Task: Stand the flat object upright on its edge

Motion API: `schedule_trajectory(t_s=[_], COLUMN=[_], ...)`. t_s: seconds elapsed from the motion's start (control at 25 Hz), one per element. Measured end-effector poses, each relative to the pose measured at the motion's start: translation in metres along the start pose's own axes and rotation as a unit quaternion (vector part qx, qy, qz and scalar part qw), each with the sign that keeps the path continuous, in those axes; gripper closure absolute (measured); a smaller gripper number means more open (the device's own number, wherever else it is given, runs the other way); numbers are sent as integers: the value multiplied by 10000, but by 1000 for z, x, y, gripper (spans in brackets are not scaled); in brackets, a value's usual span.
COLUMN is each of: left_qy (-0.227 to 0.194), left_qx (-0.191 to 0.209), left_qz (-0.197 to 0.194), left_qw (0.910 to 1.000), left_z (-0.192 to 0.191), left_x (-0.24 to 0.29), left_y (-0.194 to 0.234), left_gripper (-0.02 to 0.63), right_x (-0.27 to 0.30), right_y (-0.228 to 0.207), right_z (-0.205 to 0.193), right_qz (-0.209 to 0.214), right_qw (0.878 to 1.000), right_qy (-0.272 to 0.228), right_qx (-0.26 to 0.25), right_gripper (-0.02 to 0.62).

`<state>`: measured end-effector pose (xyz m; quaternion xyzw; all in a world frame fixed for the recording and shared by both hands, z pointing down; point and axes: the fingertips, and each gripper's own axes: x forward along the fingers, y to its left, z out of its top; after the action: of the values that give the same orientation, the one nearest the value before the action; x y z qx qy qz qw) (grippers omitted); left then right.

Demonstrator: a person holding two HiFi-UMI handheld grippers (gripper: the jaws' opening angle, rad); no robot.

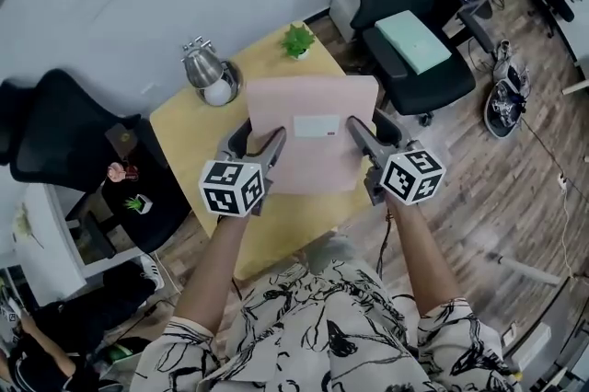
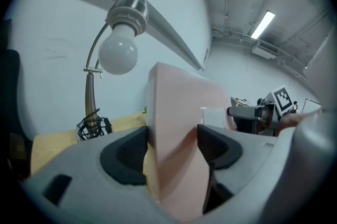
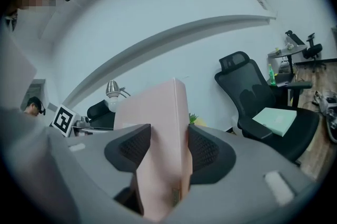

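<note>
A flat pink box [image 1: 313, 128] with a white label hangs tilted above the yellow table [image 1: 189, 137], held from both sides. My left gripper [image 1: 267, 144] is shut on its left edge; in the left gripper view the pink box [image 2: 179, 133] fills the gap between the dark pads [image 2: 125, 154]. My right gripper [image 1: 361, 139] is shut on the box's right edge; in the right gripper view the pink box [image 3: 160, 139] stands pinched between both pads [image 3: 202, 150].
A desk lamp [image 1: 210, 73] with a white bulb and a small green plant [image 1: 297, 40] stand at the table's far side. A black office chair [image 1: 405, 22] carrying a pale green pad [image 1: 414, 40] sits beyond the table; another black chair [image 1: 55, 137] is at the left.
</note>
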<state>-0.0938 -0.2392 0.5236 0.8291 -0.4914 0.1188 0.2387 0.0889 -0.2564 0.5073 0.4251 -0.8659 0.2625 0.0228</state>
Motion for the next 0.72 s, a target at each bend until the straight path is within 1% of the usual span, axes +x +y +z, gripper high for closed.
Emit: schedule_trajectory(t_s=[0.24, 0.44, 0.72], left_qy=[-238, -377, -583], left_qx=[515, 1048, 1332], left_qz=[-4, 69, 153], left_qw=[9984, 9938, 9893], left_z=[15, 20, 29], left_x=[-21, -34, -46], left_y=[-11, -16, -20], left_gripper=[311, 313, 313], right_x=[-22, -34, -42], right_y=[25, 39, 54], right_z=[14, 13, 22], right_qz=[144, 114, 62], right_qw=[9969, 9919, 9834], right_qy=[-413, -476, -633], right_qx=[-661, -1168, -1699], right_gripper=[377, 377, 377])
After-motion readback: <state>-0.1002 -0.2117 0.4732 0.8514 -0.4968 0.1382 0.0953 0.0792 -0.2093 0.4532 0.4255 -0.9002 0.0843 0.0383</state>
